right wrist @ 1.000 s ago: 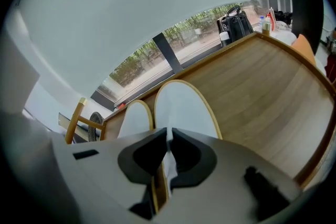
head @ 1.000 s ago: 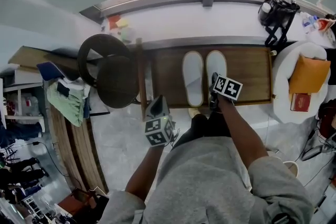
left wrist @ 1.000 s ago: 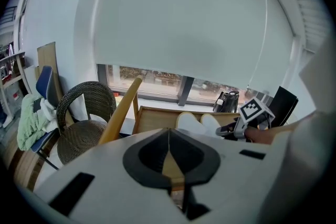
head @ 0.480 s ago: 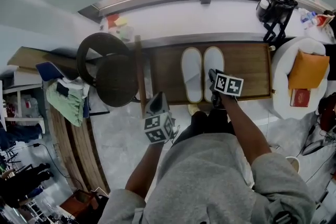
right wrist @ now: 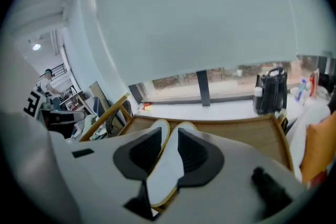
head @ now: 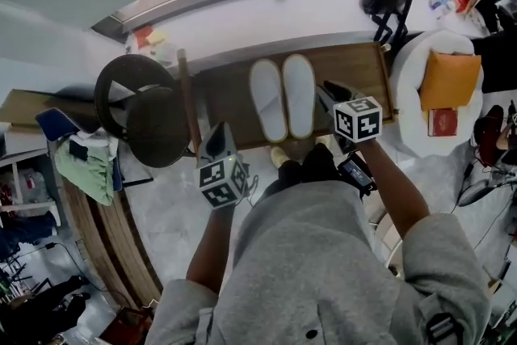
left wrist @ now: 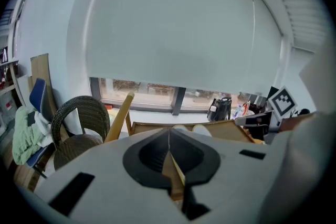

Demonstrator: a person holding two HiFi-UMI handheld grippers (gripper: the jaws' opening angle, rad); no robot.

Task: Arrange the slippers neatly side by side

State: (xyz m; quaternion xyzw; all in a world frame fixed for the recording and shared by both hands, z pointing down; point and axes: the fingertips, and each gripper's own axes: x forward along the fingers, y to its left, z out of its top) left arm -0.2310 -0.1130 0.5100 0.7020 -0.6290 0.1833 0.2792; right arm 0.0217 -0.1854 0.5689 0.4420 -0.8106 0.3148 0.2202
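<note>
Slippers [head: 268, 101] lie paired on the worktop [head: 363, 69]; my left tool [left wrist: 169, 136] is closed on nothing and my right tool [right wrist: 169, 134] is open and empty just right of them, so a careless dip could knock the pair askew.

Daylight only, in through the low glass window strip [left wrist: 157, 91] under the big pale roller blind [left wrist: 178, 23]. The blind diffuses it, so the light is flat and soft.

Both gripper views: heavy fisheye, black vignette in the corners, straight frames bowed. My left gripper [left wrist: 169, 136] and right gripper [right wrist: 169, 134] sit too near the lens, so their grey bodies are soft and out of focus. The background is sharper.

Head view: dimmer, greyish, low contrast. The long white window ledge [head: 242, 16] is bent into an arc and nearly washed out. The white flat slippers [head: 283, 97] are bright with little surface detail. Shadows on the pale marbled floor [head: 161, 206] are weak and soft-edged. Picture edges are smeared.
</note>
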